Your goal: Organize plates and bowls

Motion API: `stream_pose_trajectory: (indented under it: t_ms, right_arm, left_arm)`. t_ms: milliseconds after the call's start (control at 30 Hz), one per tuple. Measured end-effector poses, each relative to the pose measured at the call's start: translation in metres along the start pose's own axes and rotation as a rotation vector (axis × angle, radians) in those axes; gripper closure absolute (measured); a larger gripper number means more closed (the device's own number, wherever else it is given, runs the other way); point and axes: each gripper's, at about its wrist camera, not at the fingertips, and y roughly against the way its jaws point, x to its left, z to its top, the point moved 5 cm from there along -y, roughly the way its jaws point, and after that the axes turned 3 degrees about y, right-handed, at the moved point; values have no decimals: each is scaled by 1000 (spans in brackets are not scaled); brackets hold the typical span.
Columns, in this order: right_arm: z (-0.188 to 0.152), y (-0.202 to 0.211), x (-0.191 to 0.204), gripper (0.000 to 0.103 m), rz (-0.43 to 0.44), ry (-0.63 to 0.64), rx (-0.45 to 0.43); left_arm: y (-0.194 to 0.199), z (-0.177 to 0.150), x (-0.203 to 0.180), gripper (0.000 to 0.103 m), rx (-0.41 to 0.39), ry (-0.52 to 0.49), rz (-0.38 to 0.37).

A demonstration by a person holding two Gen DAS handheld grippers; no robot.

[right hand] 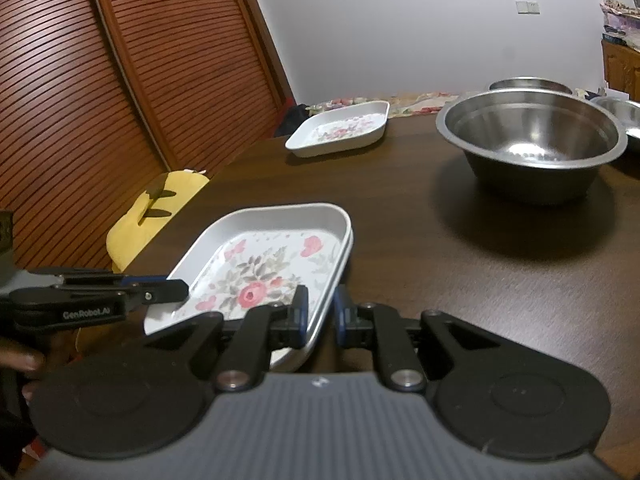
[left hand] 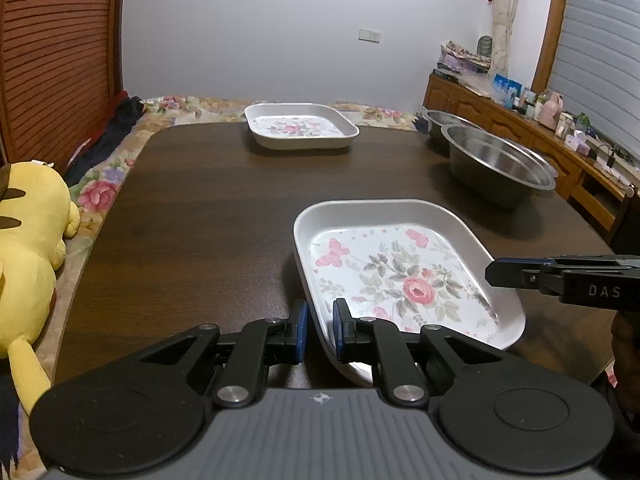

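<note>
A white square plate with a rose print (left hand: 400, 272) (right hand: 260, 264) lies at the near side of the dark wooden table (left hand: 220, 200). My left gripper (left hand: 320, 328) has its fingers either side of the plate's near-left rim and is shut on it. My right gripper (right hand: 320, 312) is shut on the opposite rim, one finger inside and one outside. Each gripper also appears side-on in the other's view: the right gripper (left hand: 492, 274), the left gripper (right hand: 184, 290). A second floral plate (left hand: 300, 126) (right hand: 340, 128) sits at the far edge. A large steel bowl (left hand: 500, 160) (right hand: 528, 128) stands to the right.
A smaller steel bowl (left hand: 440, 118) (right hand: 528, 82) sits behind the large one, and a third bowl (right hand: 624, 116) shows at the right edge. A yellow plush toy (left hand: 28, 240) lies left of the table on a floral cover. A cluttered wooden sideboard (left hand: 520, 128) runs along the right.
</note>
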Motion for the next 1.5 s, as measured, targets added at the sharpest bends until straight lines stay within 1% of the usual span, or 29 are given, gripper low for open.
stream_pose_trajectory:
  t_ms: [133, 200, 300, 400, 467, 500, 533, 600, 633, 733, 867, 933, 1067, 1200, 1300, 1500]
  right_arm:
    - [11, 9, -1, 87, 3, 6, -32]
    - [20, 12, -2, 87, 1, 24, -46]
    - [40, 15, -3, 87, 5, 61, -63]
    - [61, 14, -4, 87, 6, 111, -71]
    - [76, 10, -6, 86, 10, 137, -68]
    - [83, 7, -7, 79, 12, 149, -65]
    - [91, 3, -8, 67, 11, 159, -61]
    - [104, -3, -10, 59, 7, 178, -54]
    - [110, -7, -10, 59, 10, 190, -53]
    - [129, -24, -15, 59, 29, 196, -27]
    - [148, -49, -26, 59, 36, 182, 21]
    - [155, -60, -29, 59, 44, 171, 44]
    - [169, -87, -35, 59, 70, 160, 101]
    - [178, -117, -42, 59, 57, 160, 149]
    - [184, -137, -50, 59, 56, 123, 187]
    - [188, -165, -57, 59, 42, 133, 242]
  left_arm:
    - [8, 11, 3, 88, -27, 3, 2]
    - [10, 18, 4, 86, -39, -4, 8]
    - [10, 30, 7, 82, -52, -12, 16]
    - [3, 44, 10, 81, -59, -21, 32]
    - [-3, 55, 11, 78, -68, -27, 48]
    - [-5, 59, 11, 77, -73, -31, 54]
    - [-8, 64, 11, 77, -79, -32, 58]
    - [-15, 75, 13, 76, -86, -30, 65]
    - [-19, 81, 13, 75, -90, -30, 68]
    - [-32, 97, 16, 70, -93, -26, 71]
    - [-48, 118, 21, 67, -90, -25, 73]
    - [-57, 127, 26, 65, -88, -22, 70]
    - [-77, 144, 37, 64, -78, -20, 79]
    - [-97, 160, 47, 64, -64, -3, 65]
    - [-112, 169, 53, 64, -54, 4, 60]
    - [-139, 181, 63, 64, -27, 30, 45]
